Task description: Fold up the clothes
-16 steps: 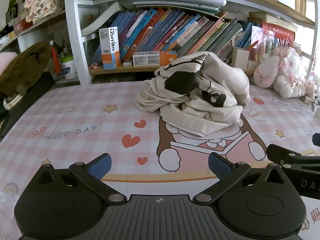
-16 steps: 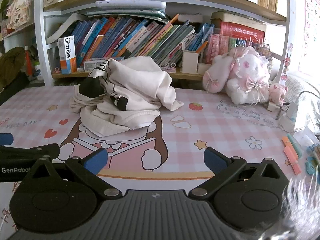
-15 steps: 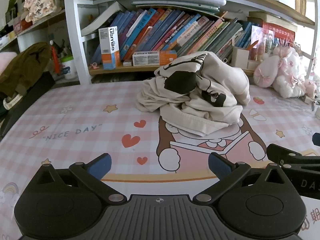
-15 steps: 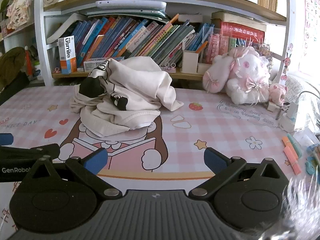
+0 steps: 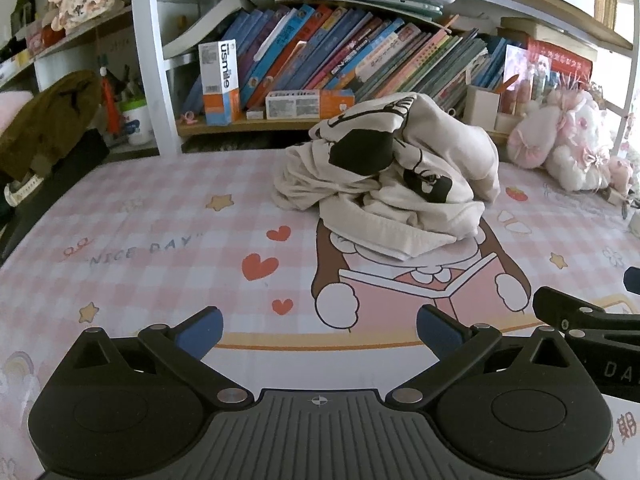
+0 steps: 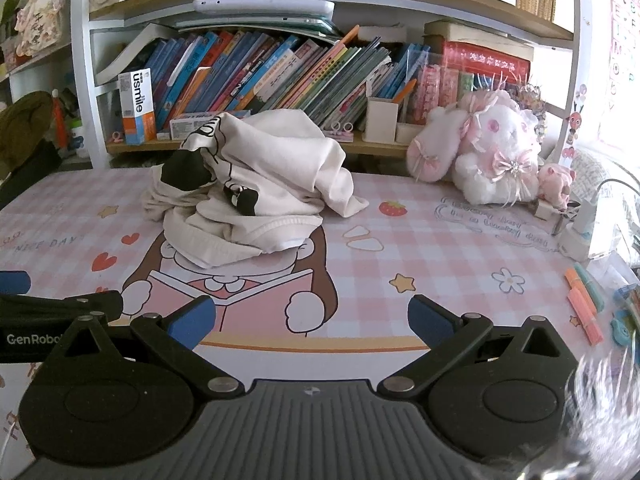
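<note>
A crumpled cream garment with black print (image 5: 396, 184) lies in a heap on the pink checked mat (image 5: 152, 224), in front of the bookshelf. My left gripper (image 5: 319, 330) hovers open over the mat's near edge, well short of the heap, nothing between its blue pads. The same garment (image 6: 248, 184) appears left of centre in the right wrist view. My right gripper (image 6: 311, 318) is open too and holds nothing, also short of the heap. Each gripper shows at the edge of the other's view, side by side.
A bookshelf with leaning books (image 6: 280, 76) backs the mat. A pink plush rabbit (image 6: 492, 148) sits at the right rear. Markers (image 6: 584, 304) and a charger (image 6: 580, 232) lie at the right edge. A brown garment (image 5: 44, 120) drapes at the far left.
</note>
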Available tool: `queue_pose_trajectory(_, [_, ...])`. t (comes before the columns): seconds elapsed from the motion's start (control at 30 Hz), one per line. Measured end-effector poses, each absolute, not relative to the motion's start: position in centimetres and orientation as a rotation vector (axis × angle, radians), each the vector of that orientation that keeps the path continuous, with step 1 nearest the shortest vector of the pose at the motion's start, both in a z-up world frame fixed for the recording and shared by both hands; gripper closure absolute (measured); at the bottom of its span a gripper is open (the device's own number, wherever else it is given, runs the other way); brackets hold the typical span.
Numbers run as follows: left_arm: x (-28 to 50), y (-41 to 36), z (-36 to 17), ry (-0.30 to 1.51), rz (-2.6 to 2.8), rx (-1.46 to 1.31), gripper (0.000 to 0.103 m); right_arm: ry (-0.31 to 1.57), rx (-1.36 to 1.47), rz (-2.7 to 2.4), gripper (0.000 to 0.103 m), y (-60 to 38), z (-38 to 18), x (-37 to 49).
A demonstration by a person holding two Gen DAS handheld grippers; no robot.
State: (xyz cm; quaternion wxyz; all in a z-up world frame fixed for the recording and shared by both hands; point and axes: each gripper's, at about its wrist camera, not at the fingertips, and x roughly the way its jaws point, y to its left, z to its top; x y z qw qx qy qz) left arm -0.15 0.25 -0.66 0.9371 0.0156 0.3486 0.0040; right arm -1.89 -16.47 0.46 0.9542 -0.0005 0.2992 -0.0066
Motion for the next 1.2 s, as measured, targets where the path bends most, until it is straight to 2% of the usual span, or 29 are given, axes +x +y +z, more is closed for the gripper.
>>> queue_pose_trajectory(1.2, [0.36, 0.31, -0.74, 0.750, -0.006, 0.021, 0.000, 0.619, 0.011, -0.016, 0.000, -16.68, 0.02, -1.55])
